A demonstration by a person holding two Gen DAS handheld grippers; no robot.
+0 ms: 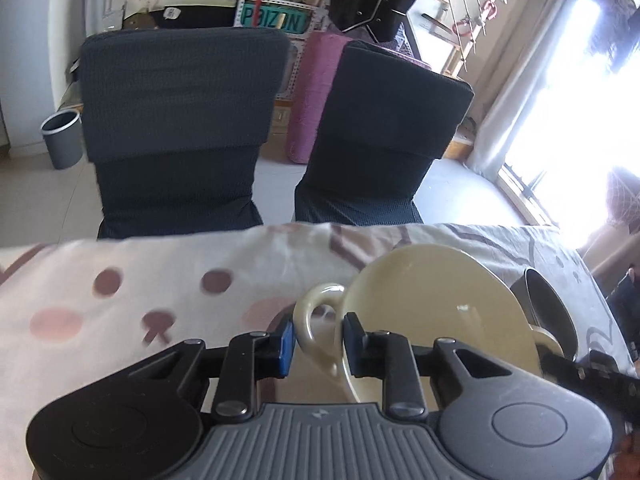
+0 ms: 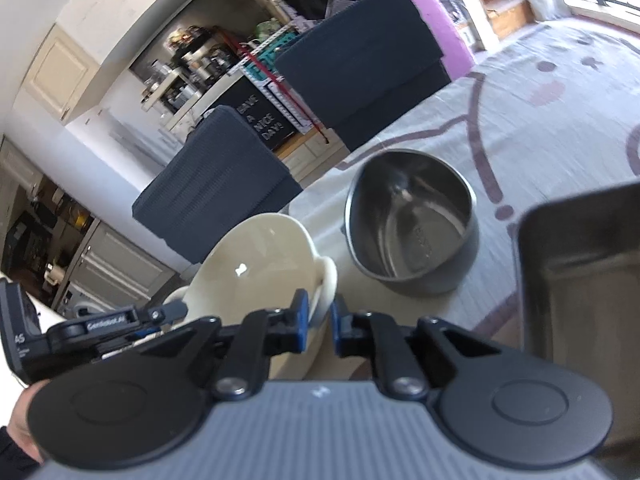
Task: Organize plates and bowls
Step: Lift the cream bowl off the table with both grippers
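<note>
So I've got the cream ceramic bowl with two loop handles (image 1: 436, 312) gripped from both sides: my left gripper (image 1: 319, 343) is clamped on its left handle, my right gripper (image 2: 319, 322) pinches the right one. It's tilted over the pink-spotted tablecloth (image 1: 120, 304). A round steel pot (image 2: 412, 232) sits just right of it, and a dark rectangular tray (image 2: 580, 280) lies near right.

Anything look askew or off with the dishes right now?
The cream two-handled bowl is tipped steeply, each hand-held gripper, left and right, at one handle. The steel pot sits upright; nothing spilled.
</note>
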